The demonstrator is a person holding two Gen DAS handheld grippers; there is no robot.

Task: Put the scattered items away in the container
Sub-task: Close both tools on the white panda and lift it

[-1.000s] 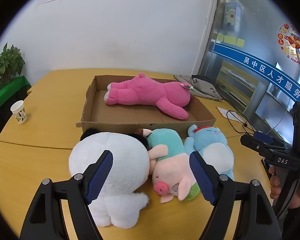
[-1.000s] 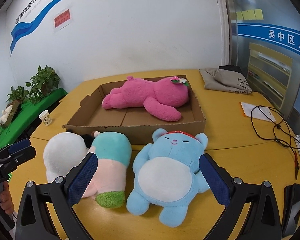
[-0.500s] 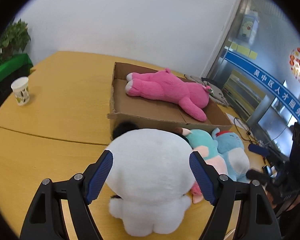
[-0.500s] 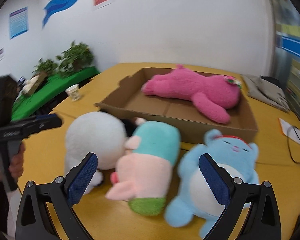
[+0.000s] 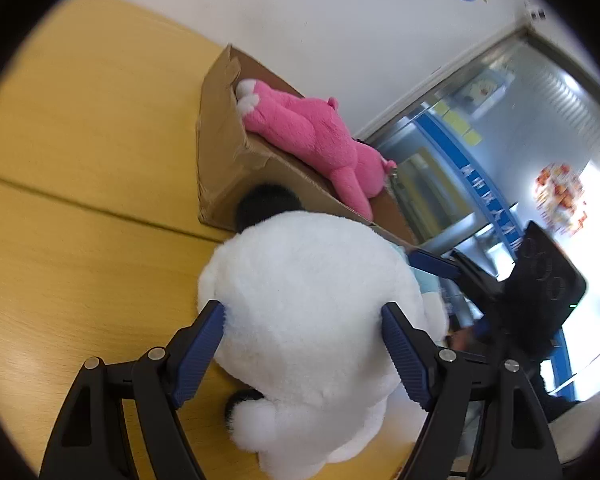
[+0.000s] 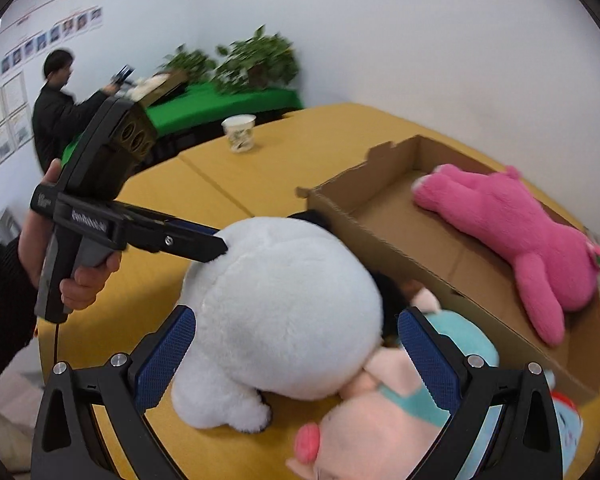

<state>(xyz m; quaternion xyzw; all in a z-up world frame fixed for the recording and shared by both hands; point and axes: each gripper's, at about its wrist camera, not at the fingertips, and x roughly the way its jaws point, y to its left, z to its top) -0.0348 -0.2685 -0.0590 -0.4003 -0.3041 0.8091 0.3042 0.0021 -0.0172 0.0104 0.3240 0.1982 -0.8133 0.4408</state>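
Straddling the white plush toy (image 5: 312, 320), the left gripper (image 5: 304, 344) has its blue pads spread wide on either side of the round body, apparently grazing the fur without squeezing it. The right gripper (image 6: 296, 360) stands wide open too, framing the same toy and the pink-and-teal pig plush (image 6: 384, 412) beside it. Both toys lie on the yellow table (image 6: 236, 184) just in front of the cardboard box (image 6: 384, 232), where a pink plush (image 6: 512, 236) lies inside.
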